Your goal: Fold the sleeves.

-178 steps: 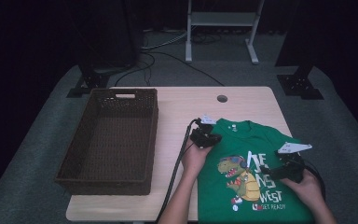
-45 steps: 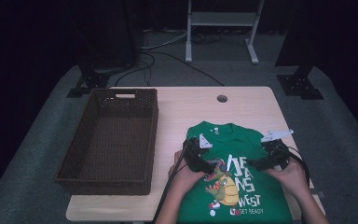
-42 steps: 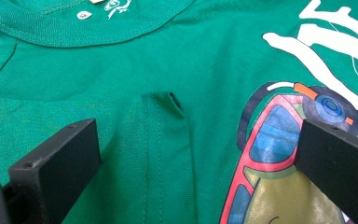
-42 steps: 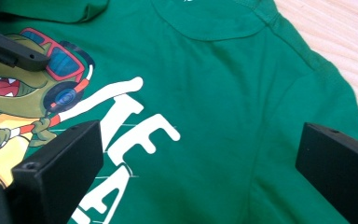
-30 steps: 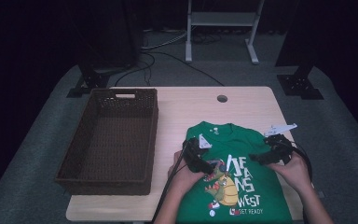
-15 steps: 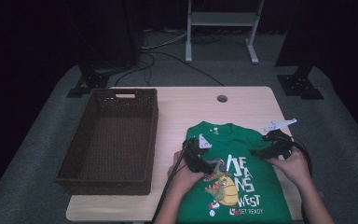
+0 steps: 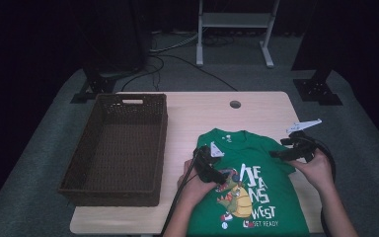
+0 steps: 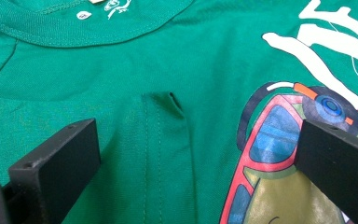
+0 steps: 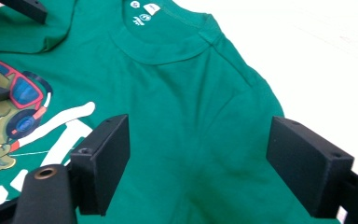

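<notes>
A green T-shirt with a dinosaur print lies flat on the table's front right. My left gripper rests on its left side by the print. Its jaws stand wide open over a folded-in sleeve. At the shirt's right shoulder my right gripper points left. Its jaws have just been closing, and they still stand apart. The green cloth lies flat under the right gripper, and the pads do not pinch it.
A dark wicker basket stands on the left half of the wooden table. A round cable hole is near the far edge. Dark stands and cables sit on the floor behind.
My right gripper has shifted slightly left along the shirt's right edge, and its jaws have narrowed. The left gripper has stayed where it was.
</notes>
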`<state>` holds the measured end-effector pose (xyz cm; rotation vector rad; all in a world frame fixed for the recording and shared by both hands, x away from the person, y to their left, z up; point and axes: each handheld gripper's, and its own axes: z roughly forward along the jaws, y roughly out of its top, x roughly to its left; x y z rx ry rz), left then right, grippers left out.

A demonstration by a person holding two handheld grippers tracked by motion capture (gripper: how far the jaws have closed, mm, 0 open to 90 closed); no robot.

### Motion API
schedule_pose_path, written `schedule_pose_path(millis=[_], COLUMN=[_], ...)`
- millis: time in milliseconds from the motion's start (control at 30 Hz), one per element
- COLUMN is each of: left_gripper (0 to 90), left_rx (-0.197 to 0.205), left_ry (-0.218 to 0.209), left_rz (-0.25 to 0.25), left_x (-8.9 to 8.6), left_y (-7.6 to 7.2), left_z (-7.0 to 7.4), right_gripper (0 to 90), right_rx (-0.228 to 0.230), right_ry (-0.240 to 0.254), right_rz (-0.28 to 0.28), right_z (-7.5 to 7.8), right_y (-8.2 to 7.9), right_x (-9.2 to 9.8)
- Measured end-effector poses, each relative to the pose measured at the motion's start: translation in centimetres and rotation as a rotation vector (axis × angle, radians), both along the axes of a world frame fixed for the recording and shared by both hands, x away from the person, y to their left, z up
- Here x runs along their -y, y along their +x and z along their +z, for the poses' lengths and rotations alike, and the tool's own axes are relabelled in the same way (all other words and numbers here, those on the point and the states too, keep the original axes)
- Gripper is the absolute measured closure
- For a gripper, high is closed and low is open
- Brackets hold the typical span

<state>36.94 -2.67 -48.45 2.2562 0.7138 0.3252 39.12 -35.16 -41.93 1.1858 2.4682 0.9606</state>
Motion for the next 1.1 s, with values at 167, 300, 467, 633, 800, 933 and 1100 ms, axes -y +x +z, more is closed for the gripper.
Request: schedule_pose_path(millis=[167, 300, 467, 633, 800, 933, 1100], left_gripper=[0.0, 0.0, 0.0, 0.0, 0.0, 0.0, 0.0], left_rx=[0.000, 0.000, 0.000, 0.000, 0.001, 0.001, 0.001], left_ry=[0.001, 0.003, 0.002, 0.003, 0.003, 0.003, 0.003], left_rz=[0.000, -0.001, -0.001, -0.001, -0.001, -0.001, -0.001], left_x=[0.0, 0.0, 0.0, 0.0, 0.0, 0.0, 0.0], left_y=[0.0, 0.0, 0.0, 0.0, 0.0, 0.0, 0.0], left_z=[0.0, 0.0, 0.0, 0.0, 0.0, 0.0, 0.0], right_gripper=[25.9, 30.4, 39.2, 43.9, 50.7, 55.4, 62.2], right_rx=[0.006, 0.017, 0.026, 0.033, 0.037, 0.039, 0.042], right_ry=[-0.003, 0.003, 0.015, 0.011, 0.005, 0.007, -0.001], right_rz=[-0.016, -0.024, -0.040, -0.049, -0.075, -0.089, -0.116], right_z=[0.0, 0.0, -0.1, -0.2, -0.6, -0.8, -1.1], right_y=[0.3, 0.3, 0.1, 0.0, 0.0, 0.0, 0.0], right_x=[0.4, 0.8, 1.7, 2.1, 2.9, 3.3, 3.9])
